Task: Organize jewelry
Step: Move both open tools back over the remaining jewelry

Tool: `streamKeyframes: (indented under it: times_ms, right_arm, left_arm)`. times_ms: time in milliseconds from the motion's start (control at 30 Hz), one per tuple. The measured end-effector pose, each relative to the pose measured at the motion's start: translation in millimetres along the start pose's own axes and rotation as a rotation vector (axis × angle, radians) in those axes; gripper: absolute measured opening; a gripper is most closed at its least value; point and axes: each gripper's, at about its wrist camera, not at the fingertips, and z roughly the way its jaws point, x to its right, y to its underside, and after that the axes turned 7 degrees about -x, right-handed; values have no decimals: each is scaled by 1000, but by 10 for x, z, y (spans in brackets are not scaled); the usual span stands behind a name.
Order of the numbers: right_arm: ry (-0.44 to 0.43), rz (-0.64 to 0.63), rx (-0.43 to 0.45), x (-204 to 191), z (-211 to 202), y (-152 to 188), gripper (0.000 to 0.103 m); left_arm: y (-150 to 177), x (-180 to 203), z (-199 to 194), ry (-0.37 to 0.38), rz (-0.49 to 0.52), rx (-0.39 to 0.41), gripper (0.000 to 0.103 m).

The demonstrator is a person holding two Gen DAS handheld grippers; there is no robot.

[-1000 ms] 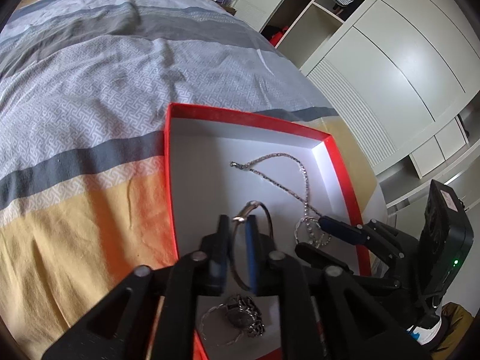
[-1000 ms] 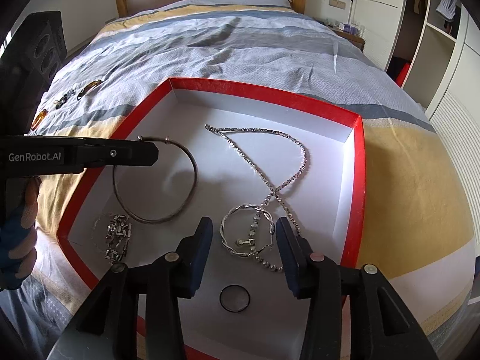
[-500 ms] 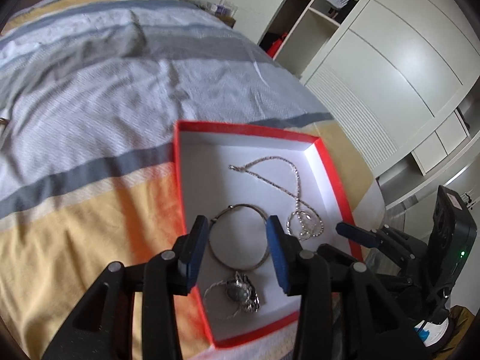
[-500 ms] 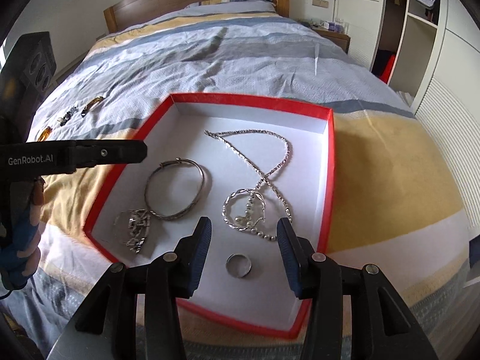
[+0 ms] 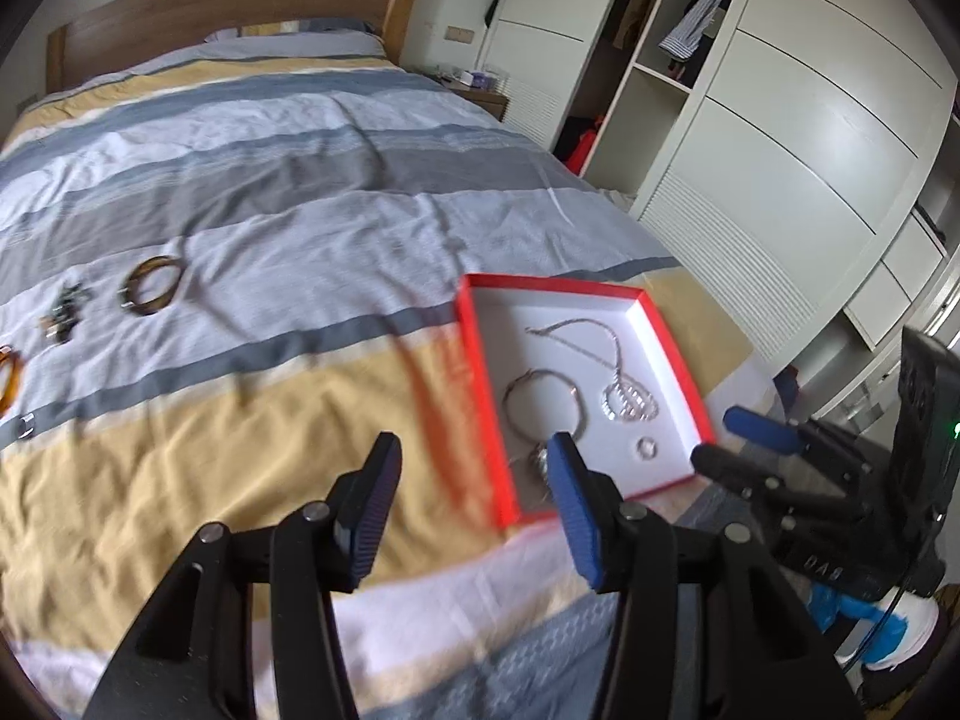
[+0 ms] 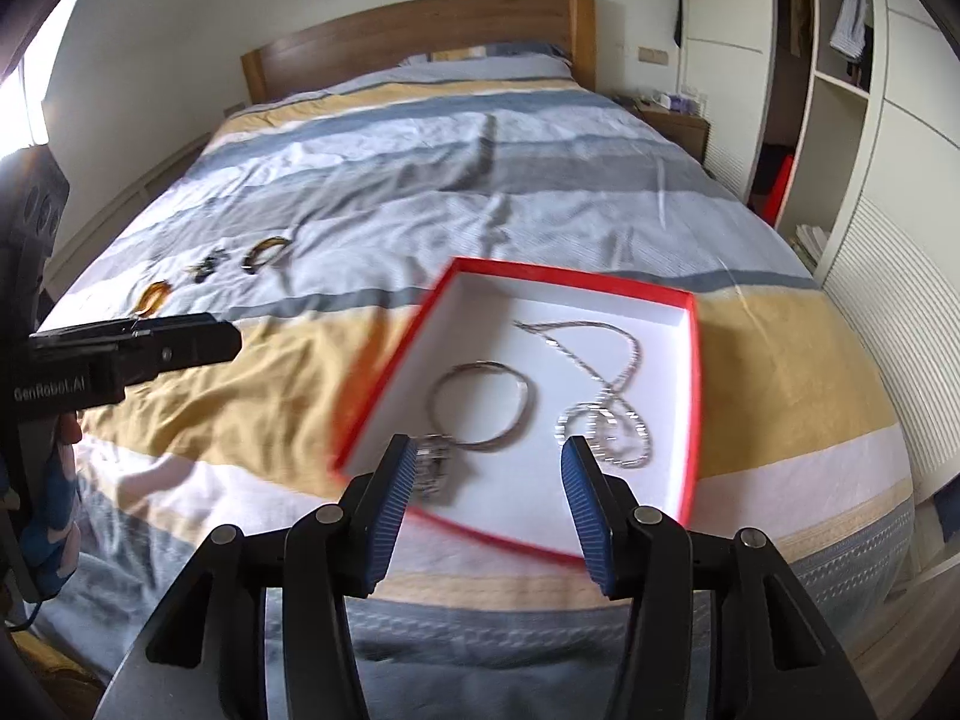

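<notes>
A red box with a white inside lies on the striped bed. In it lie a silver bangle, a chain necklace, a small ring and a watch. My left gripper is open and empty, above the bed just left of the box. My right gripper is open and empty, above the box's near edge. More jewelry lies on the bed to the left: a brown bangle, a dark piece and an amber bangle.
The bed has a wooden headboard at the far end. White wardrobes with open shelves stand along the right. A bedside table stands at the back right.
My left gripper let go of the silver bangle, which now lies in the box, then opened and pulled back to the left. My right gripper also drew back from the box.
</notes>
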Motion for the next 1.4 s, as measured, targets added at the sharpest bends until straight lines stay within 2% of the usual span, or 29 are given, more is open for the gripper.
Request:
streamKeyframes:
  times_ms: [133,400,633,900,1167,1400]
  right_arm:
    - [-9,-22,17,-240,-136,13,50]
    - [-11,-88,39,-749,-366,3,50]
    - [-2,-155,14,-1110,-378,-1,53]
    - [-25,-187,-8,-1406,-184,-118,53]
    - [-62,-263,-30,-1758,142,-352,54]
    - [-122,-328,-60,-2050,639,-652,54]
  left_arm:
    - [201,-184,-273,-39,-16,21,49]
    - [568,-763,-788,-99,-113,81,49]
    - [836,-1241,-1010,-188,-166,117,49]
    - [1050,-1704,-1053,-312,-199,132,49]
    - [1167,-2170,-1066,-382,-286,165,49]
    - [1038,-2553,-974,-394,-353,198,49]
